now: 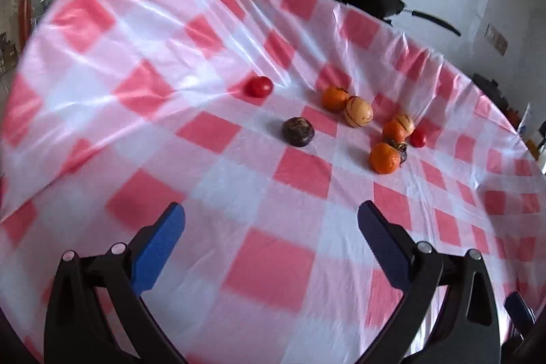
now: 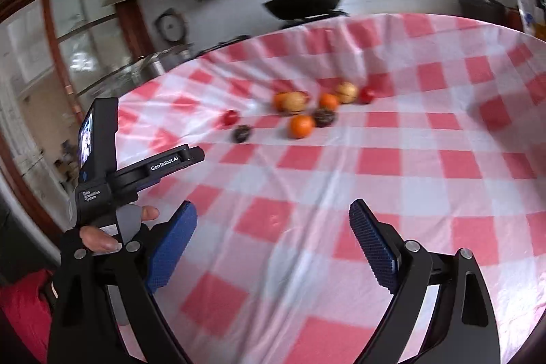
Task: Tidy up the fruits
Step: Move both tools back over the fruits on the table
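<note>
- A glossy, thin plastic cloth (image 1: 211, 159) in red-and-white checks covers the tabletop, creased into ridges toward its far edge.
- The left hand-held gripper (image 1: 271, 220) hangs above bare cloth with its blue, ribbed pads spread wide and nothing between them.
- Ahead of it and well apart, the fruits lie loose on the cloth. Leftmost is a smooth red tomato (image 1: 259, 86), alone.
- Next comes a dark, wrinkled round fruit (image 1: 298, 132), nearer the gripper than the tomato.
- Right of that, a shiny orange (image 1: 334, 98) touches a pale yellow, purple-streaked fruit (image 1: 358, 111).
- Further right is a tight cluster: a second orange (image 1: 393, 130) against another streaked fruit (image 1: 404, 123), a third orange (image 1: 384, 157) nearest the gripper with a second dark fruit (image 1: 402, 149) just behind it, and a small red tomato (image 1: 418, 137) at the right end.
- The right hand-held gripper (image 2: 273, 220) is likewise spread wide and empty over the cloth, the whole group of fruit well ahead of it, up and slightly left.
- At the left of its view a gloved hand (image 2: 99, 237) grips the other black device.
- Beyond the tabletop sits a black wok (image 2: 307, 0).
</note>
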`<action>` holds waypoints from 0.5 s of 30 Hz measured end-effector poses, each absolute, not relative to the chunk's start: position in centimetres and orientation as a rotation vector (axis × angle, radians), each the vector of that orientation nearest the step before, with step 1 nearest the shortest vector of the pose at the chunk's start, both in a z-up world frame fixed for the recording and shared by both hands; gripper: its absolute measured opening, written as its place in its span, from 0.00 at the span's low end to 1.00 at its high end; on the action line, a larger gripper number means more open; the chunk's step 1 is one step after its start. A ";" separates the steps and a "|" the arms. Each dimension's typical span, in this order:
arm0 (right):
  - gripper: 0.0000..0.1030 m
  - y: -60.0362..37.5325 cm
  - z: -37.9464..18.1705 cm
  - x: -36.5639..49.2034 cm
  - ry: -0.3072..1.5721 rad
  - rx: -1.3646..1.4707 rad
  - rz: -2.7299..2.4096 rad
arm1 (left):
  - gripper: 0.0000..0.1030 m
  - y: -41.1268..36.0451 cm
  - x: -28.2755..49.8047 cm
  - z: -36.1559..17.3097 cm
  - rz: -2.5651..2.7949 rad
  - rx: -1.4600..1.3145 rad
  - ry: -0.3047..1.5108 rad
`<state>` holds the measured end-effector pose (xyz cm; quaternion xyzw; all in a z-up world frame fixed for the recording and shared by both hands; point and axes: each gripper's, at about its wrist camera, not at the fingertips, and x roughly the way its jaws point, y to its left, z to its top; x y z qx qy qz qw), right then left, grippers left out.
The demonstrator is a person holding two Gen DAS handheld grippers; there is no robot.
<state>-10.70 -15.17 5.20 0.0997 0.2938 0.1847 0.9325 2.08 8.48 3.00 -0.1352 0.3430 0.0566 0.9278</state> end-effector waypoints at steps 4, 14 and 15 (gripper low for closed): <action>0.86 -15.9 4.5 -7.4 0.626 0.203 0.303 | 0.98 7.9 4.1 2.3 0.086 -0.289 0.732; 0.79 -12.5 2.0 3.9 0.751 0.162 0.209 | 0.98 9.7 3.6 2.3 -0.018 -0.426 0.667; 0.74 -12.1 1.7 5.1 0.782 0.160 0.197 | 0.98 9.5 3.6 2.3 -0.025 -0.420 0.666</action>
